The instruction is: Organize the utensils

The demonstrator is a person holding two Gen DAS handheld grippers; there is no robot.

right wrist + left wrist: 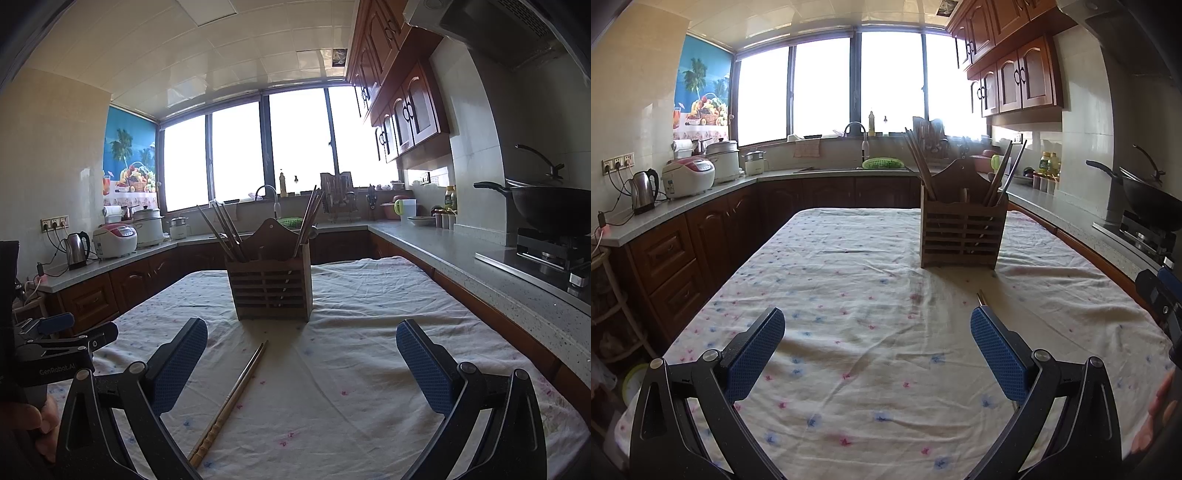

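Chopsticks (236, 393), a loose pair, lie flat on the cloth-covered desk (351, 387) just in front of the wooden holder (271, 286), where others already stand upright, so these look like the ones left to stow. Right claw (301, 363) hangs spread and empty above them, probably lined up to pick them up. Left claw (877, 354) is likewise wide apart and empty, off to the side.

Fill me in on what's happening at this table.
A person holds two grippers over a table with a floral cloth, sorting utensils. Both the left gripper and the right gripper are open and empty. A wooden utensil holder already has chopsticks standing in it. One pair of chopsticks lies loose on the cloth in front of it, nearer the right gripper, not yet picked up.
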